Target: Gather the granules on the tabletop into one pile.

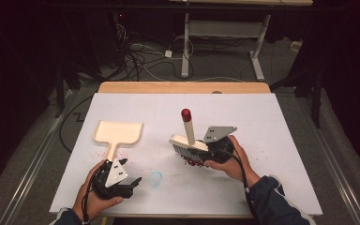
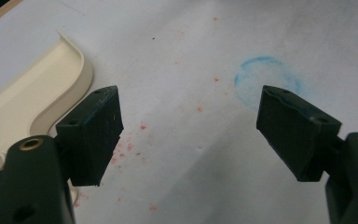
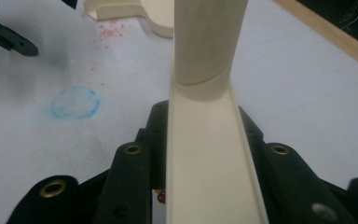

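Right gripper [image 1: 205, 151] clamps the brush [image 1: 188, 142]; left gripper [image 1: 130, 183] gapes empty at seven o'clock (dustpan [image 1: 118, 132] unheld), so swept red crumbs [image 1: 193, 162] could shove it away.

High view looked down from above the bench [image 1: 262, 140]. Both tool views sat close, sharing the blue ring [image 2: 265, 81].

Open white table [image 1: 272, 154] right of the brush [image 1: 188, 143], bare to the edge; far strip behind the dustpan [image 1: 118, 132] and brush likewise free; narrow lane between dustpan and brush, dotted with red crumbs [image 1: 193, 162]; blue ring mark [image 1: 155, 178] flat, no hindrance; upright brush handle blocking any sweep across the middle.
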The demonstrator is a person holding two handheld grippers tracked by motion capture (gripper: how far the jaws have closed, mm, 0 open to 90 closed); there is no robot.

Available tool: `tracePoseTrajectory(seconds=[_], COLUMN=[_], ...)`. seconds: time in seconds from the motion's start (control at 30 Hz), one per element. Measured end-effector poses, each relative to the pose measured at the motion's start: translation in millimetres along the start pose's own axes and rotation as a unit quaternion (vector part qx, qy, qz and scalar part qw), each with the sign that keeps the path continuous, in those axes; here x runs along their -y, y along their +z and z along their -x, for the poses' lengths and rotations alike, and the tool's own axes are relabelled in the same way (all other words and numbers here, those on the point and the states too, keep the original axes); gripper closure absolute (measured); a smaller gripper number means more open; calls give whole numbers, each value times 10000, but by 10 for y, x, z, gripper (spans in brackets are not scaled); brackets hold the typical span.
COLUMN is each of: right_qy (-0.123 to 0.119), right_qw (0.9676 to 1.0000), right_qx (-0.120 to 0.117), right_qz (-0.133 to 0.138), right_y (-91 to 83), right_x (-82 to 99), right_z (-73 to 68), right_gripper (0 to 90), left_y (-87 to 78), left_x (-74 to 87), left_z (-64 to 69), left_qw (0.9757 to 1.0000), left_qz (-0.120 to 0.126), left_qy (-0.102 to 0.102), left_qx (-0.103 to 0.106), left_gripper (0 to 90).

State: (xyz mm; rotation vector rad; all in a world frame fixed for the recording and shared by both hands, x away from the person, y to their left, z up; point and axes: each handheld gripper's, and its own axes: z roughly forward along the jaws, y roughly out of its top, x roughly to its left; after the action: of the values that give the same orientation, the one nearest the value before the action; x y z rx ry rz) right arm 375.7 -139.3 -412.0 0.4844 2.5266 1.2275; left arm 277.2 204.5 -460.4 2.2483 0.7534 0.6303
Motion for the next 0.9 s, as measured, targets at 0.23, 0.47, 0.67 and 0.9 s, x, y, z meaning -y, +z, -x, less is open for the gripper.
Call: tracePoseTrajectory(seconds=[0.23,0.47,0.67,0.9], right_qy=[123,171,265,417], right_qw=[9990,9986,9989,9987], right_qx=[76,98,140,218], right_qz=[428,492,368,209], right_y=[-309,-590,-794,-1022], right_x=[-12,92,271,506], right_z=[-35,-97,-145,-192], right_gripper=[677,676,676,676], left_y=[-11,-36,-27,-22], left_x=[1,0,-13,-18], left_z=[4,0,12,14], left_qw=[10000,10000,9999,9999], left_qz=[6,55,67,59], left_qy=[45,48,90,102], left_qx=[6,-17,-29,-36], left_gripper=[215,215,215,215])
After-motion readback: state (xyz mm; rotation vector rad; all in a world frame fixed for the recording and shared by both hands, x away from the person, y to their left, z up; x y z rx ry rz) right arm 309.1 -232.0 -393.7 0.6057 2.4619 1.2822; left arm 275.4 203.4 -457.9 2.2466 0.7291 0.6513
